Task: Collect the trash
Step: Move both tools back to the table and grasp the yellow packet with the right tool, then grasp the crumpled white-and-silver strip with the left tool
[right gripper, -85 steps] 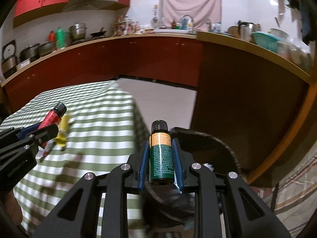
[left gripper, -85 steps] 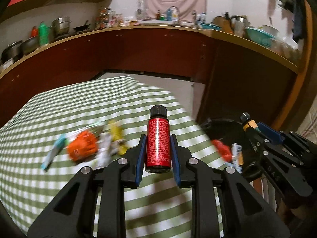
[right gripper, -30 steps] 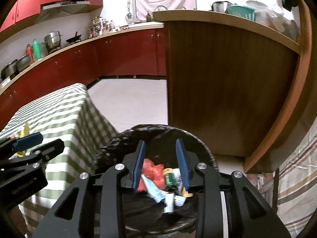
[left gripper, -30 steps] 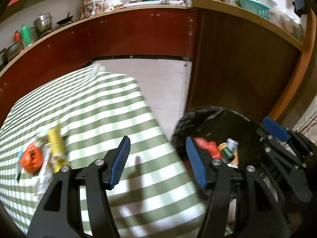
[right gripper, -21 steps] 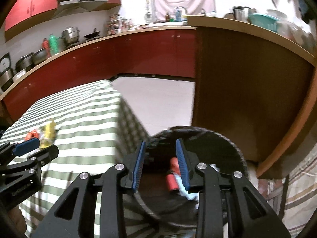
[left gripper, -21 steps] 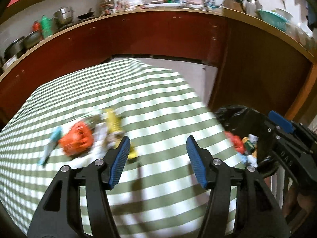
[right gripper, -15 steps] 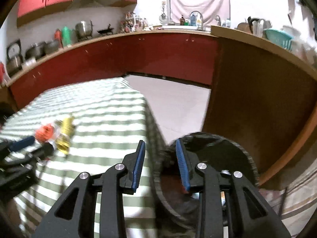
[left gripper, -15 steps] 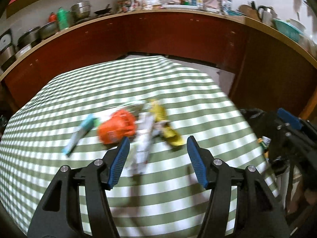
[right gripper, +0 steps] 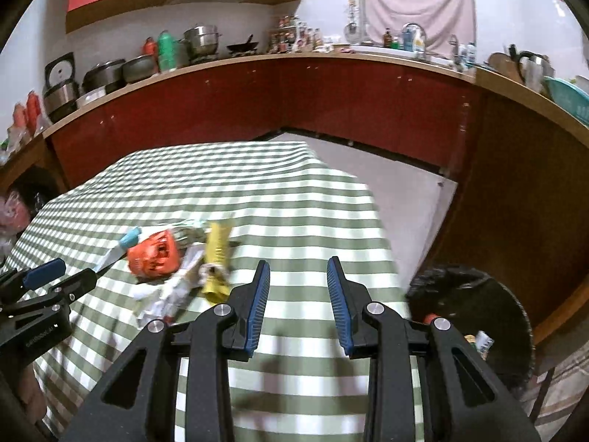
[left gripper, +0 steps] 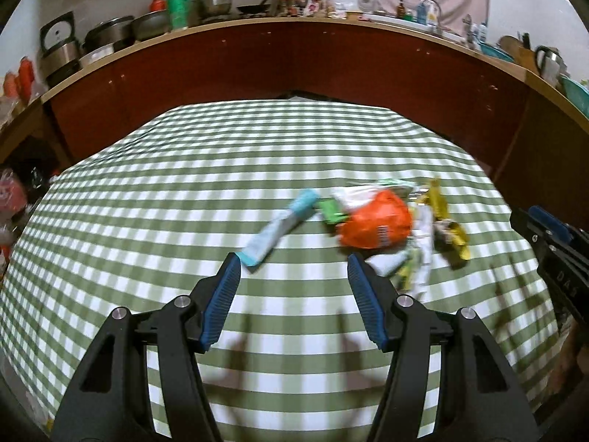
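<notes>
Here, in a kitchen with red cabinets, both my claws hang over the green-and-white checked surface (left gripper: 154,221), each released and gripping nothing. My left claw (left gripper: 294,294) has its blue pads spread wide, with bare cloth showing between them; my right claw (right gripper: 298,294) holds its pads closer together, also with only cloth between them.

The trash lies in one loose heap on the surface. A crumpled orange wrapper (left gripper: 379,221) sits at its middle. A pale blue tube (left gripper: 279,228) lies slantwise to its left, just ahead of my left claw's left pad, and a small green packet (left gripper: 333,211) rests between tube and wrapper. A yellow wrapper (left gripper: 447,226) lies on the heap's right side, with white scraps (left gripper: 421,250) beside it. The heap is blurred, so finer detail of the pieces cannot be read. In the right wrist view the same heap, orange wrapper (right gripper: 156,252) and yellow wrapper (right gripper: 217,261), lies ahead and left of my right claw.

The one container tied to the job is the bin lined with a black bag (right gripper: 475,302), standing on the floor just past the surface's right corner, low at the right of the right wrist view. Inside it I can make out something red (right gripper: 429,318) near the rim and a pale, labelled item (right gripper: 482,340) deeper in; the rest of its contents are hidden behind my right claw.

Pots and bottles line the counter (right gripper: 228,62) behind.
</notes>
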Demonstrator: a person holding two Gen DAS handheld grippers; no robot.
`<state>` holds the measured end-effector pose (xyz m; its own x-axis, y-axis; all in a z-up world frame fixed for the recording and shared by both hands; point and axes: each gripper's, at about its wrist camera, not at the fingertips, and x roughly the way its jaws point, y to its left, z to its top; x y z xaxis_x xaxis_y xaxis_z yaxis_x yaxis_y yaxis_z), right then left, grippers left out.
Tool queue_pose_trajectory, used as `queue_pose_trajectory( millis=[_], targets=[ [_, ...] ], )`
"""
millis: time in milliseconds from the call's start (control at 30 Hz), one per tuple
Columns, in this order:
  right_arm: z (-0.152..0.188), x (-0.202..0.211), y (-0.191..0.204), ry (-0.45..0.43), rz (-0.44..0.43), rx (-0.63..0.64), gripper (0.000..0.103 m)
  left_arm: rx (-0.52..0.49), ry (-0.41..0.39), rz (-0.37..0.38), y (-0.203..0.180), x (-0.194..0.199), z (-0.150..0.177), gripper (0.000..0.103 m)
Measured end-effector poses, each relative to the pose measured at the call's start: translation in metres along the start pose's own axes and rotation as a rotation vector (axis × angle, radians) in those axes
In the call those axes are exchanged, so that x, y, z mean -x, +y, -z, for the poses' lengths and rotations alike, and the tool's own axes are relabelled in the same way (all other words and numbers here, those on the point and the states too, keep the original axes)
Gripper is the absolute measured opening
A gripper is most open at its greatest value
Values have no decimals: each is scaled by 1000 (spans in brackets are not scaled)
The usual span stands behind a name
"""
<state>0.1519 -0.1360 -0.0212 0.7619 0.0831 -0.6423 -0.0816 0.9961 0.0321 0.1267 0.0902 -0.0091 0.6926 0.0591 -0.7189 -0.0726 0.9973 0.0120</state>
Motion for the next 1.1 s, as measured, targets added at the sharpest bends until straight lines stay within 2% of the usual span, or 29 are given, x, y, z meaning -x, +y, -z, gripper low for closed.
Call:
queue_pose_trajectory(
  millis=[267,533,800,900,1100],
  targets=[
    [-5,-16,35,40,-30,55,33,52,11,-42,40,-6,3,59],
    [-8,-31,52,93,-41,81,33,75,32,-50,60,-21,6,59],
    [-5,-44,63,152,-36,107,32,86,41,-36,62,-30,6,59],
    [-2,-48,63,172,-45,111,22,84,42,-30,59,-31,7,59],
    [0,-43,60,158,-44,114,19,75,43,-16,49,-32,7,59]
  ],
)
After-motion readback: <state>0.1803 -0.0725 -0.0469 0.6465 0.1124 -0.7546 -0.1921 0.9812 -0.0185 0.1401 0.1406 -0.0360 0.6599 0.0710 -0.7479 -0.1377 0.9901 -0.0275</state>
